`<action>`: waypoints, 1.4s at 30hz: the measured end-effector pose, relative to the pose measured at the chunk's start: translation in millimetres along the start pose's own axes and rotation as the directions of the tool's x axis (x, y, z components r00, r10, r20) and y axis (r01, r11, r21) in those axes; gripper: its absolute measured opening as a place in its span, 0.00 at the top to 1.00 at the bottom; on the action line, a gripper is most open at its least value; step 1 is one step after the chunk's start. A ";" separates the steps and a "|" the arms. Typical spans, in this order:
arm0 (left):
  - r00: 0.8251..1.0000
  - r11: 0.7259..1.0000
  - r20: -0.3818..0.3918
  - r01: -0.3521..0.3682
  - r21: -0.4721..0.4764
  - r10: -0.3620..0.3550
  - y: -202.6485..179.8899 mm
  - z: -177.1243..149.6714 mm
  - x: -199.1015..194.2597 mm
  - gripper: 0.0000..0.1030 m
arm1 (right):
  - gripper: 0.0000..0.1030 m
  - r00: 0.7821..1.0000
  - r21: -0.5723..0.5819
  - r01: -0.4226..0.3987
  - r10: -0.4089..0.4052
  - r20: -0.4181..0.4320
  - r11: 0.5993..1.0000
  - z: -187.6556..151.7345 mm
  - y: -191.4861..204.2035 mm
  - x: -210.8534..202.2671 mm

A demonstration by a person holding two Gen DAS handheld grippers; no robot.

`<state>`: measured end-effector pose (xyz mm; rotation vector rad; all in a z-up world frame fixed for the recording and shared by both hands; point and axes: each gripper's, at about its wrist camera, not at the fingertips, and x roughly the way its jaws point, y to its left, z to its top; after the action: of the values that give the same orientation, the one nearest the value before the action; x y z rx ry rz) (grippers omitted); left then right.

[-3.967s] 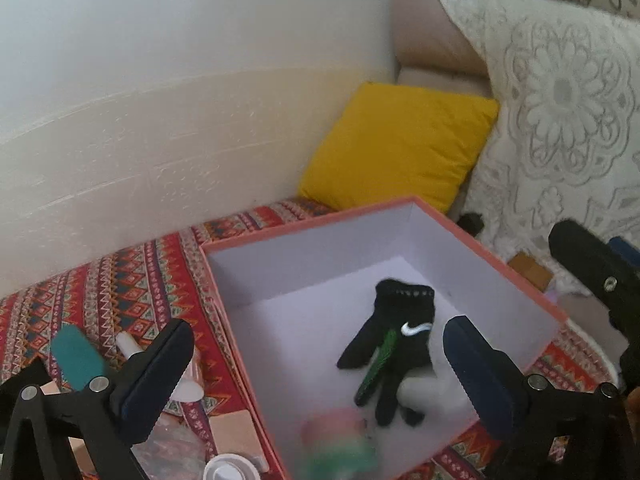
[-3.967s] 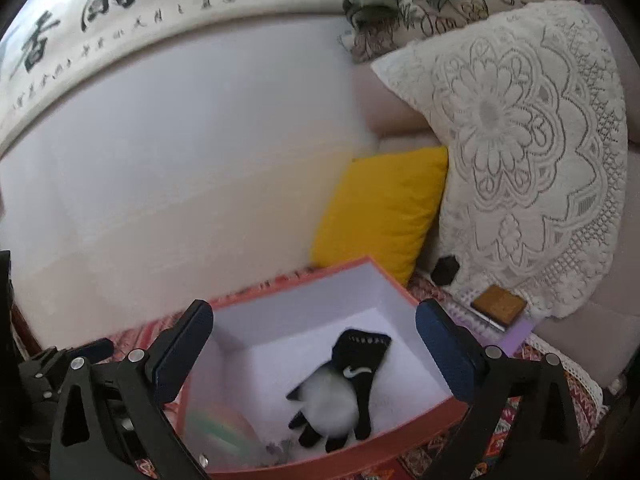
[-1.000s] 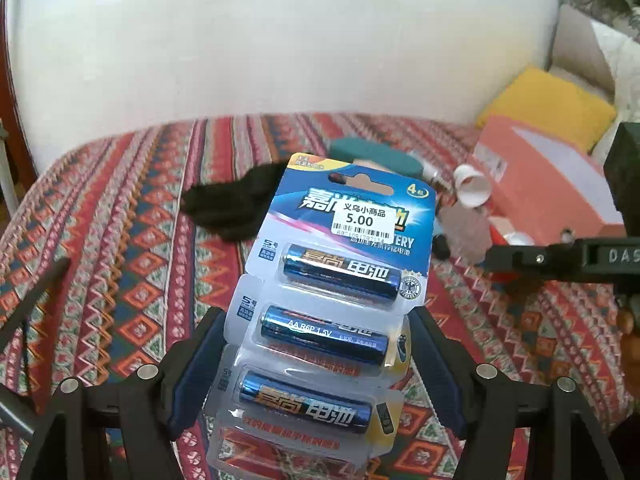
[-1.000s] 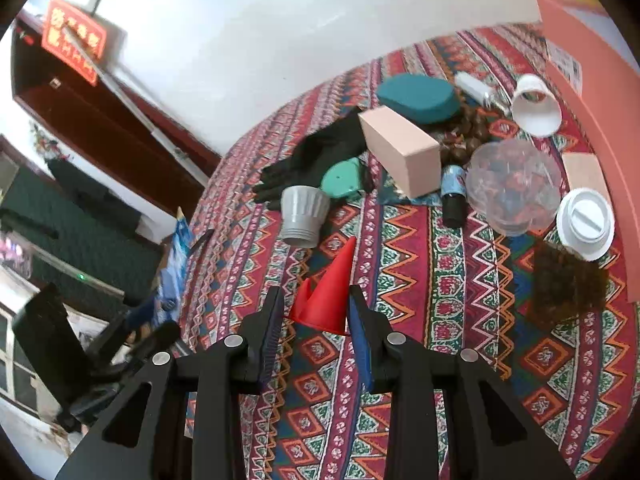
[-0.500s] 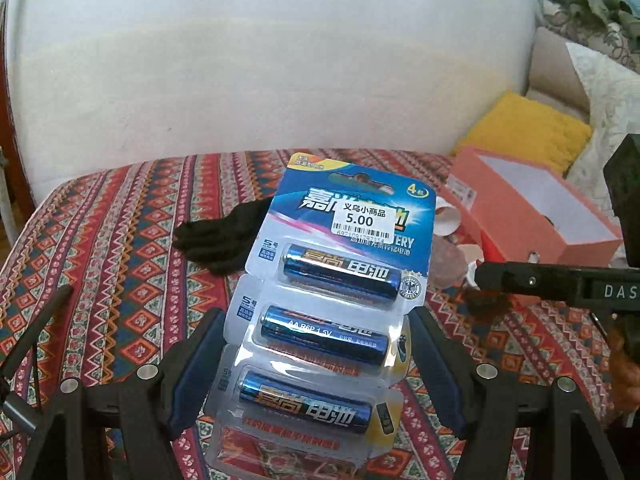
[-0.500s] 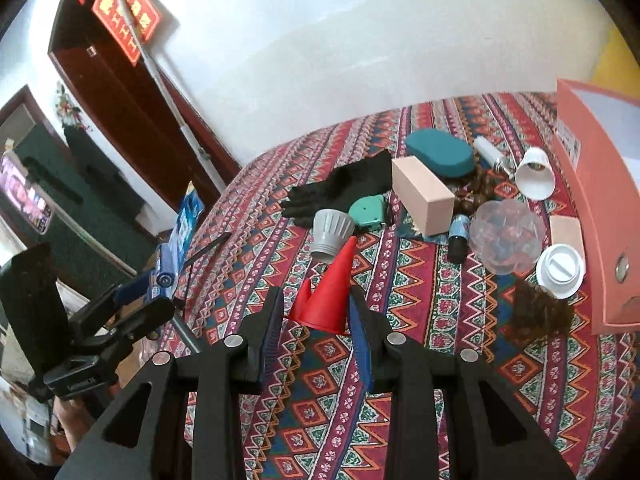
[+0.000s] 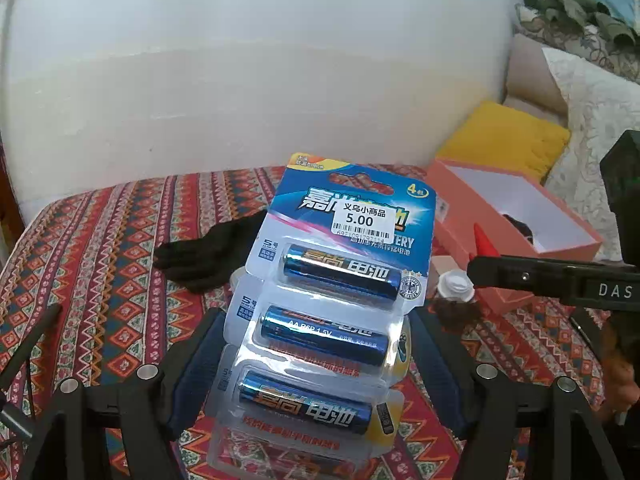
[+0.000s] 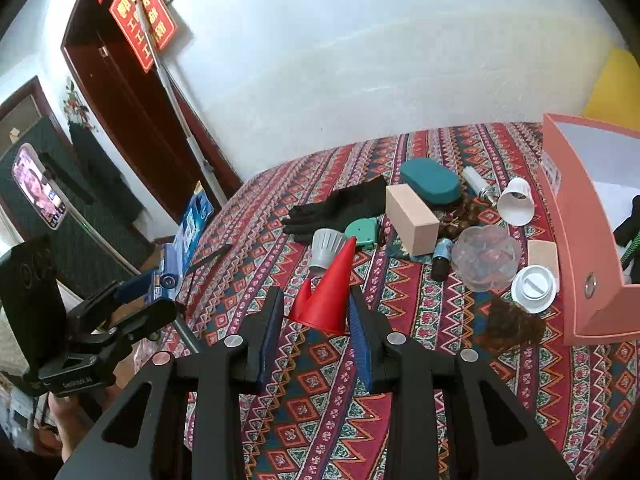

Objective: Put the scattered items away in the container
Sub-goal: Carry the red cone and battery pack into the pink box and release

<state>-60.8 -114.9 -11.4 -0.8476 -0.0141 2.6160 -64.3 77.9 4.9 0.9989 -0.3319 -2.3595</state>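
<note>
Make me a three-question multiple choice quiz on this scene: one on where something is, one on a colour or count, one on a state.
1. Where does the black glove outside the box lie?
A. on the patterned cloth beside the beige block
B. on the yellow cushion
C. under the salmon box

2. What colour is the cone in the right gripper?
A. green
B. red
C. white

3. What state is the left gripper in?
A. empty, jaws open
B. shut on a paper cup
C. shut on the battery pack

Answers: 1 A, the glove lies flat on the cloth, its cuff next to the beige block. 2 B, the cone is bright red. 3 C, both pads press the pack's edges.
</note>
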 end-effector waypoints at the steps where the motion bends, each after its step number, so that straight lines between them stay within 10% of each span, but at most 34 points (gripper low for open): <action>1: 1.000 1.000 0.003 0.001 0.001 -0.001 -2.6 0.6 -1.3 0.26 | 0.67 1.000 -0.001 0.000 0.000 0.005 1.000 0.2 0.1 -2.7; 27: 0.997 0.997 0.038 0.057 0.059 -0.060 -65.5 19.3 -16.9 0.26 | 0.67 0.991 -0.012 0.035 -0.033 0.128 0.999 -0.4 -4.4 -80.6; 42: 0.993 0.987 0.038 0.111 0.119 -0.116 -122.4 43.1 -11.7 0.26 | 0.67 0.942 0.048 0.117 -0.126 0.312 0.992 5.2 -34.7 -165.8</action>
<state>-32.5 -1.4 45.9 -0.7269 0.0751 2.5017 13.1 201.7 90.8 0.6680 -0.4352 -2.6367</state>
